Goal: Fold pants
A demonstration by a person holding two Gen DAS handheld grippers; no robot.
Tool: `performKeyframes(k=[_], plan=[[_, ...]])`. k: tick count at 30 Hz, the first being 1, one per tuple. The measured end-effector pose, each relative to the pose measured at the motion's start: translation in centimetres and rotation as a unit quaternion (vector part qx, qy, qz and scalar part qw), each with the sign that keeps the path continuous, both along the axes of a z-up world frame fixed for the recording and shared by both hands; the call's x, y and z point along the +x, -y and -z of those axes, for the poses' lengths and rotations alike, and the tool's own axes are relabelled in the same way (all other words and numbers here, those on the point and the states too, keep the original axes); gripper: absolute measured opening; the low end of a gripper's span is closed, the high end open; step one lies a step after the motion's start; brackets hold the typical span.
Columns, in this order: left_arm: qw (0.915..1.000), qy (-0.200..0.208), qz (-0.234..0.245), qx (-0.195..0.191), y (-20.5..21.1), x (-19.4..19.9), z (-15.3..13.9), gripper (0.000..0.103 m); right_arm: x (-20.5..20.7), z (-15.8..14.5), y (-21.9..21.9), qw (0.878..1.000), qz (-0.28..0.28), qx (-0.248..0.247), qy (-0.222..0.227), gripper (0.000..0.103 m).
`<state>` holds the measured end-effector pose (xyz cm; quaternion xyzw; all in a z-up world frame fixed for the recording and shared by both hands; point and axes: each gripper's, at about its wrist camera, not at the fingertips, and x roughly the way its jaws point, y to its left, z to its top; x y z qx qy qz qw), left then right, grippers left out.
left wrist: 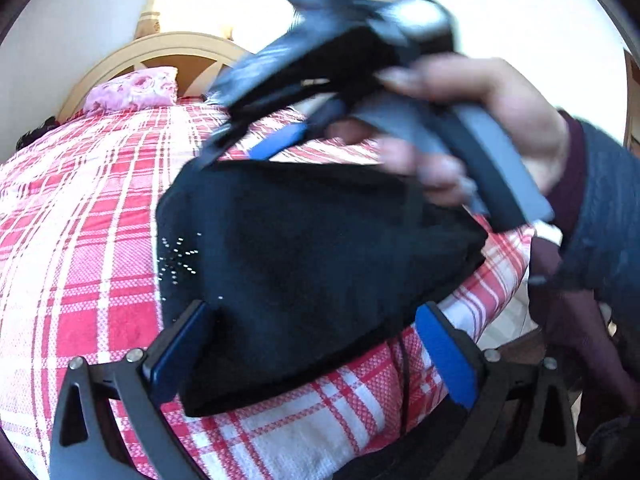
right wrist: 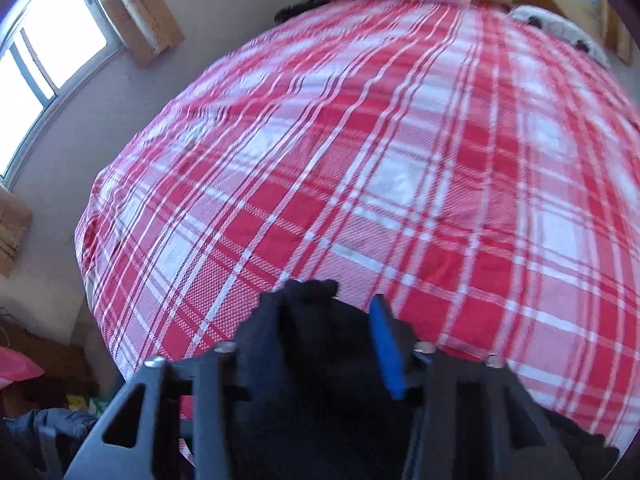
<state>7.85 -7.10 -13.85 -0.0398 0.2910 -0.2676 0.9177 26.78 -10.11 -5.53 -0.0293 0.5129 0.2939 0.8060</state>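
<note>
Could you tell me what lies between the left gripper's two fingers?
The black pants, folded on the plaid bedspread, lie between the left gripper's spread fingers, in the left wrist view.

A wide bed (right wrist: pixel 360 140) fills the room, covered with a red and white checked bedspread (left wrist: pixel 80 260). At its far end stands a pale wooden headboard (left wrist: pixel 160 50) with a curved top, and a pink flowered pillow (left wrist: pixel 134 90) lies against it. The walls (left wrist: pixel 68 28) are plain and light. In the right wrist view a window (right wrist: pixel 44 52) with a pale frame is on the left wall, and strong daylight comes through it. Beige curtains (right wrist: pixel 140 8) hang beside the window. Near the bed's lower left corner some clutter lies on the floor, too blurred to tell.
</note>
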Motion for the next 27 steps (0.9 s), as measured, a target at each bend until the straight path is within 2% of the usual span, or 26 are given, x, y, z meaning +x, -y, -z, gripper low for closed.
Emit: performKeyframes(k=[2,6,9,15,19,21,24,27], plan=[[0.9999,0.002,-0.008,-0.007,-0.2,0.1,-0.1,0.103,-1.7,-1.8,1.9,0.999,0.014,0.011,0.034,0.052],[0.9998,-0.009,-0.018,0.003,0.2,0.4,0.3,0.103,-4.9,-3.8,6.8,0.994,0.065,0.057,0.065,0.053],[0.9995,-0.011,-0.023,0.017,0.7,0.4,0.6,0.103,-7.8,-3.4,10.3,0.990,0.095,0.086,0.060,0.054],[0.9985,-0.009,-0.031,0.044,1.3,0.3,1.0,0.103,-11.1,0.2,15.4,0.982,0.165,0.069,0.062,0.054],[0.9973,-0.006,-0.033,0.065,1.4,0.3,0.9,0.103,-10.6,2.4,19.1,0.968,0.189,0.161,0.040,0.054],[0.9970,-0.008,-0.036,0.068,1.2,0.2,0.5,0.103,-10.5,2.5,19.4,0.967,0.185,0.171,0.043,0.054],[0.9960,0.006,-0.061,0.065,0.1,0.0,-0.6,0.103,-11.3,1.7,18.9,0.969,0.179,0.159,0.061,0.054],[0.9936,0.023,-0.092,0.061,-1.4,0.2,-1.6,0.103,-12.8,0.7,20.5,0.963,0.198,0.155,0.097,0.054]])
